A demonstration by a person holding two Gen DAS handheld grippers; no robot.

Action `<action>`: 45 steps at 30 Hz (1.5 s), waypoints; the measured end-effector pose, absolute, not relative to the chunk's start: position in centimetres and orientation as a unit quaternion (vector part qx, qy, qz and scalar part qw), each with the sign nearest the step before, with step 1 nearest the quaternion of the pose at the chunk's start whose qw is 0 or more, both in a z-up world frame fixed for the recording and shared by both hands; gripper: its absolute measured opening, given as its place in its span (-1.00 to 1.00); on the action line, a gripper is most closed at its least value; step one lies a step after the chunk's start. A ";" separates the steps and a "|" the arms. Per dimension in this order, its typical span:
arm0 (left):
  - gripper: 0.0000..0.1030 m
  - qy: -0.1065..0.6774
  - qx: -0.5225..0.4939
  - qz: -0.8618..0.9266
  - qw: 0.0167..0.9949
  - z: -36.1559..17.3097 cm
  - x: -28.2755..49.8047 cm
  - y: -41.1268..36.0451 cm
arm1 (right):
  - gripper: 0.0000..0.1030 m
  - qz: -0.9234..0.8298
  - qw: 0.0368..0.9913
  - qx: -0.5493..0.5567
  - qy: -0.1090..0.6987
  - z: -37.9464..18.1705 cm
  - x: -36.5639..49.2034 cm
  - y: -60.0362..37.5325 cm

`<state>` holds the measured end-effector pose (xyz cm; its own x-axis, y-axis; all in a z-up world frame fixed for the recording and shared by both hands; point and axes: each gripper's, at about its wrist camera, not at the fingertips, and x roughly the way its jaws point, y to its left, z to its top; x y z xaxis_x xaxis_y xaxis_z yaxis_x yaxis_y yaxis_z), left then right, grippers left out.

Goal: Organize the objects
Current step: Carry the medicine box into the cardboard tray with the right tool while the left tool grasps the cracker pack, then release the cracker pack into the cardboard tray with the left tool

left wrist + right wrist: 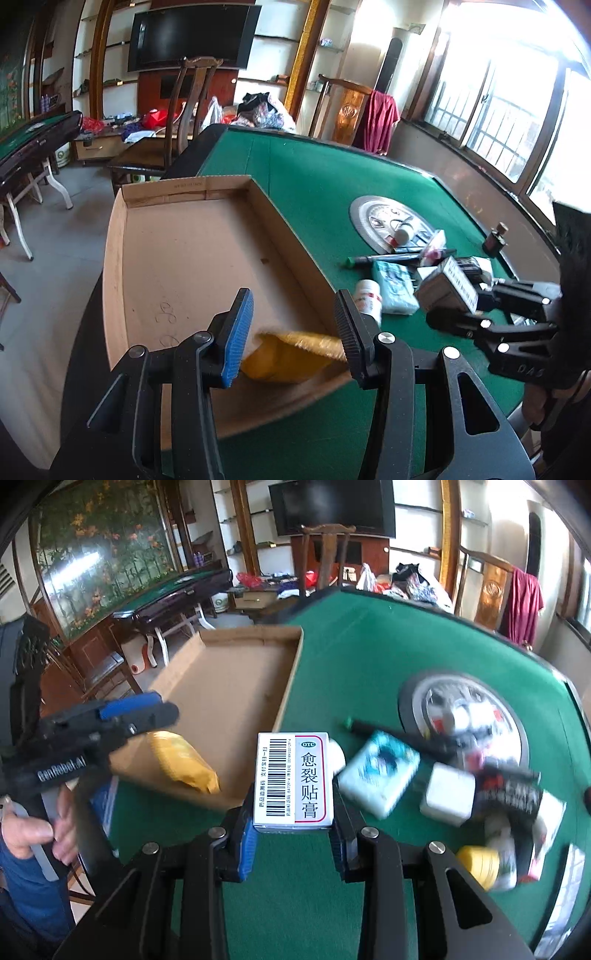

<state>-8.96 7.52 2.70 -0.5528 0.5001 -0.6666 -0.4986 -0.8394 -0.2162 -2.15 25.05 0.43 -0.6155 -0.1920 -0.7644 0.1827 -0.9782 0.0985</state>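
This looks like a living room in a home that doubles as a games room. A green felt mahjong table (pixel 314 177) with a round metal centre plate (pixel 388 218) fills the foreground, and a second green-topped table (pixel 33 136) stands by the wall. A dark television (pixel 192 35) hangs among wall shelves (pixel 103 48), with carved wooden chairs (pixel 184 103), a large floral mural (pixel 107 550), barred windows (pixel 509 118) and heaped clothes and bags (pixel 262 109).

Black left gripper (pixel 293 332) with blue ribbed pads, silver screws, white "GenRobot.AI" lettering, black right gripper (pixel 293 834), blue clothing
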 end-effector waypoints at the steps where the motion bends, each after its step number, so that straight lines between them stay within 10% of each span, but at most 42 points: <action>1: -0.12 0.004 -0.385 0.879 0.281 2.5 -9.2 7.6 | -0.36 -0.898 0.105 0.427 -0.008 0.6 -2.7 24.8; 34: -0.12 -0.040 -0.399 0.895 0.194 0.7 -9.3 -0.6 | -0.34 -0.851 0.200 0.486 0.010 -5.4 -7.8 13.0; 38: -0.12 -0.036 -0.398 0.896 0.191 0.9 -9.2 -0.1 | 0.19 -0.854 0.220 0.471 0.015 -4.7 -7.1 13.4; 45: -0.12 -0.022 -0.401 0.893 0.203 1.1 -8.8 1.8 | 0.22 -0.867 0.238 0.437 -0.034 -2.6 -6.0 17.2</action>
